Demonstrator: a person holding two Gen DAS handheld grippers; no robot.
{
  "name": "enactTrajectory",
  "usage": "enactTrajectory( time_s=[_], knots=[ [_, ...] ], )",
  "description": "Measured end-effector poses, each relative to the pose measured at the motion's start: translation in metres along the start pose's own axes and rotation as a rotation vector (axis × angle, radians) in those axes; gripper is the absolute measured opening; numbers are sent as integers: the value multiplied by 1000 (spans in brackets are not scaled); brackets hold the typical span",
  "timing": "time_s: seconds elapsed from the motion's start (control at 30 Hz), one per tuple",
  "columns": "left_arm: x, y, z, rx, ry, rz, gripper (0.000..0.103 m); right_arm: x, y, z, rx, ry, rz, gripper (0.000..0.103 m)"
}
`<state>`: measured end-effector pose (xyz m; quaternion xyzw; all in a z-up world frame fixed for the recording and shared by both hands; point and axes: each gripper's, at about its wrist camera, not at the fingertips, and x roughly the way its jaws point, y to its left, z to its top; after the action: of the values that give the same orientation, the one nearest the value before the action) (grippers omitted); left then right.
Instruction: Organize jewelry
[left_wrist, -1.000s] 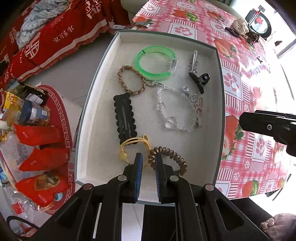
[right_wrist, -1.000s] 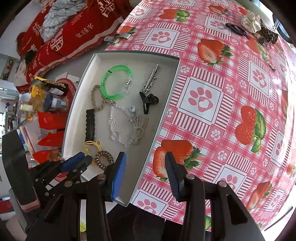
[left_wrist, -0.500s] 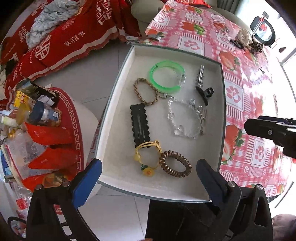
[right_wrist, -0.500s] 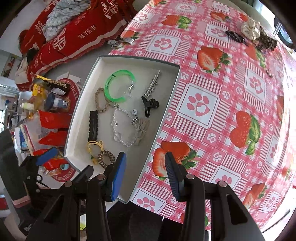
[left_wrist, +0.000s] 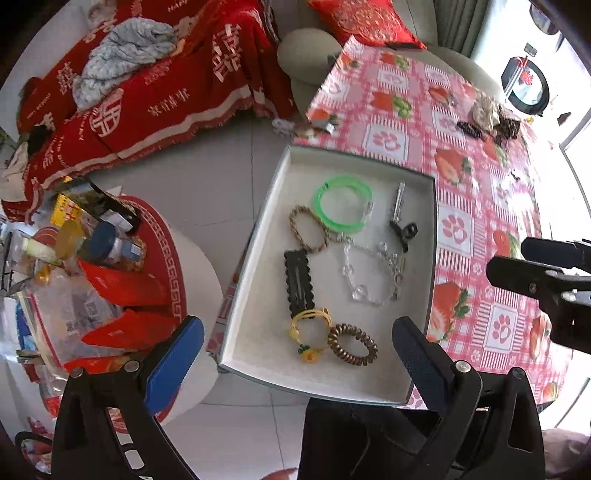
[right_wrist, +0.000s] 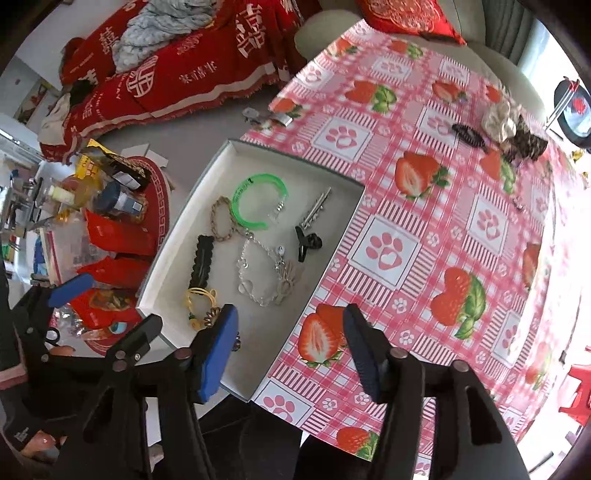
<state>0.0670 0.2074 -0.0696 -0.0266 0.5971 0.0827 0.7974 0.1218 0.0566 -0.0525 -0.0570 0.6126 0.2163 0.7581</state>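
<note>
Hanging above the near end of the tray (left_wrist: 255, 236), the left gripper (left_wrist: 295, 354) now has its jaws spread wide with nothing in them. A second ago those jaws were pressed close together right over the yellow hair tie (left_wrist: 308, 328) and the brown coil hair tie (left_wrist: 352, 343). Now both ties lie flat in the tray, just beside each other, so it looks like the drop is done and the gripper has pulled up and back.

The right gripper (right_wrist: 291, 354) has its jaws partly spread and holds nothing. It hangs over the tray's near right edge, as it did before.

The tray sits on the left side of the surface (right_wrist: 424, 206), and its near end sticks out past the edge. Its long side runs away from the cameras. Inside, the black hair clip (left_wrist: 299, 280) lies long-ways the same way, with one short end touching the yellow tie. The green bangle (left_wrist: 341, 208) and the braided band (left_wrist: 308, 229) are at the far end. The silver clip (left_wrist: 399, 199) points away too, with a small black claw clip (left_wrist: 404, 232) just below it. The clear bead bracelet (left_wrist: 369, 273) lies in the middle.

More hair things (right_wrist: 498, 129) wait at the far side of the surface, well apart from the tray, so I think the job is not finished
</note>
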Motion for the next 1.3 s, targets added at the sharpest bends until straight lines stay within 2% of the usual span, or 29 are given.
enactTrajectory(
  time_s=[0.03,0.1,0.43,0.47,0.5,0.73,0.8,0.93,1.3],
  knots=[
    [-4,1,1,-1,-11,1,103,-4,1,1,-4,-4,-3,67],
    [-13,2,4,-7,-28,-4,103,-11,3,1,-8,-13,-8,79],
    [-45,10,13,-26,-53,-4,103,-45,10,5,-29,-65,-59,81],
    [-47,11,14,-29,-52,-8,103,-49,10,6,-31,-73,-61,84],
    [-50,12,14,-32,-52,-13,103,-51,11,6,-32,-78,-62,91],
    [-68,14,16,-26,-76,2,103,-69,19,8,-49,-126,-65,91],
    [-71,14,16,-25,-81,3,103,-72,20,9,-46,-133,-71,103],
    [-75,14,16,-28,-79,0,103,-81,22,10,-36,-170,-77,103],
    [-80,14,15,-31,-82,-3,103,-85,26,13,-41,-158,-112,103]
  ],
)
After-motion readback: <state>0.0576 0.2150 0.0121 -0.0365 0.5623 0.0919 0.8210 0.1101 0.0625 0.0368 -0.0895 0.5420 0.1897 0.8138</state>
